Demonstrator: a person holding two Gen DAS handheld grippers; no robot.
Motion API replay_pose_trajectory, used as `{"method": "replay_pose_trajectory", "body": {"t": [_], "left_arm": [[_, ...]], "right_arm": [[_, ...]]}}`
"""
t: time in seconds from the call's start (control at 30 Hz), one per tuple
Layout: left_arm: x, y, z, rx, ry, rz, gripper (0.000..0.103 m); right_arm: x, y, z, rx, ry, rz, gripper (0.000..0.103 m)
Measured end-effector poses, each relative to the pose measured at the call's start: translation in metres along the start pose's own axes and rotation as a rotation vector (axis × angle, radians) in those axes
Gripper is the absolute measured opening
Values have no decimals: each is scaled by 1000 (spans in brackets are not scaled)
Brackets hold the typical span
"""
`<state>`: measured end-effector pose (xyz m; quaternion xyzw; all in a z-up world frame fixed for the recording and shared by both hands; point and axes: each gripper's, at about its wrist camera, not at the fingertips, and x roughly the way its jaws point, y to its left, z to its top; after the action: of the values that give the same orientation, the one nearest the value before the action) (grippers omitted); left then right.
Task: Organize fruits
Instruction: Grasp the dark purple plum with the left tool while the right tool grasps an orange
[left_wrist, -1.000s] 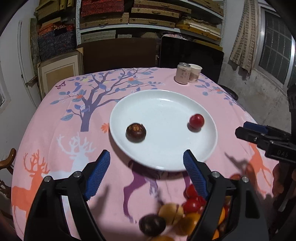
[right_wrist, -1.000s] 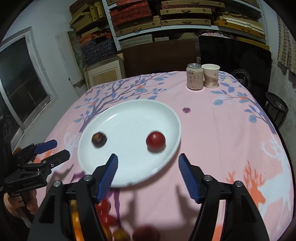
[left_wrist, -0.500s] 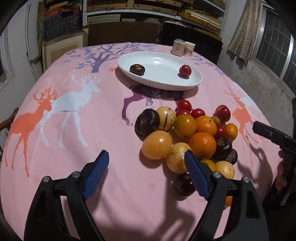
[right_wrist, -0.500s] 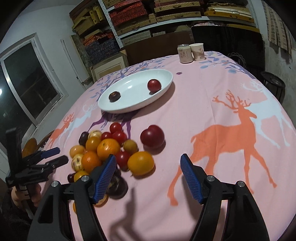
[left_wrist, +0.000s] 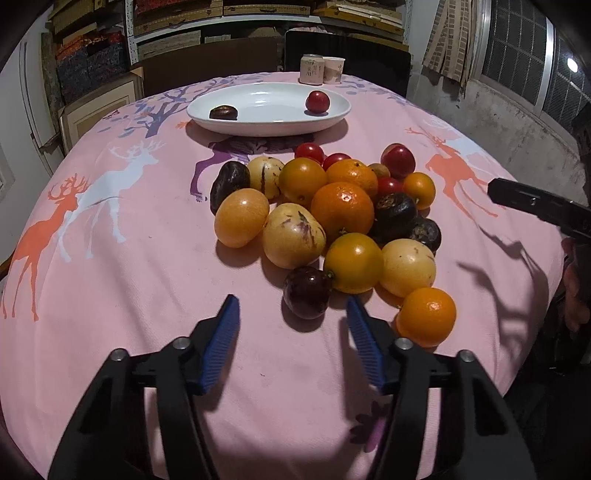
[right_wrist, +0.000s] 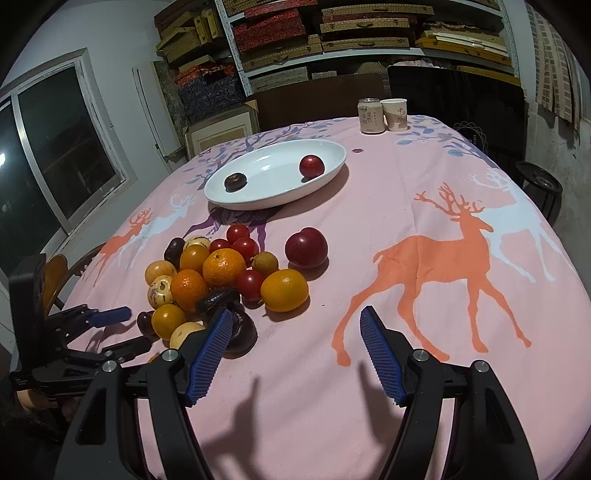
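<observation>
A pile of mixed fruit lies on the pink tablecloth: oranges, yellow striped fruits, dark purple fruits and small red ones. It also shows in the right wrist view. A white oval plate beyond it holds a dark fruit and a red fruit. My left gripper is open and empty, just short of a dark purple fruit. My right gripper is open and empty, right of the pile. A red plum lies apart.
A drink can and a paper cup stand at the table's far edge. Chairs and shelves of boxes stand behind the table. The left gripper shows at the left edge of the right wrist view.
Both grippers have pulled back from over the plate toward the near side of the table. The fruit pile has come into full view. Both stay open.
</observation>
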<state>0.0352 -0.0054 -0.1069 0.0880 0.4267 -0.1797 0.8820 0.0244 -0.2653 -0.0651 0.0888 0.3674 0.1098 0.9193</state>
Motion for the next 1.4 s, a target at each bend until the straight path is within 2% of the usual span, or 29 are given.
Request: {"method": "replay_pose_trajectory", "body": {"t": [0.07,0.17,0.27,0.53,0.83,0.97,1.13,1.4], "left_arm": [[6,-3,0,11,7,5,43],[8,-7,1,27,-7,19,42],[8,-8,0,33,-24,-2,26],[-12,-4,-3,23,-79,-6,26],[-19,-3,-9,9,-70,-14,26],[-17,0,-10,-4,-59,-19,26],[-14,2,-11,-10,-54,-23,26],[-12,7,-12,-27,-60,-26,26]], "right_arm": [[-3,-1,-1,4,-5,-3,73],[-4,-6,-2,18,-4,-8,73],[-4,-7,-4,18,1,-5,73],[14,0,-6,-13,46,5,73],[55,19,14,-113,91,-59,72],[75,20,18,-133,143,-65,60],[84,20,20,-126,158,-35,47],[73,18,14,-106,95,-7,45]]}}
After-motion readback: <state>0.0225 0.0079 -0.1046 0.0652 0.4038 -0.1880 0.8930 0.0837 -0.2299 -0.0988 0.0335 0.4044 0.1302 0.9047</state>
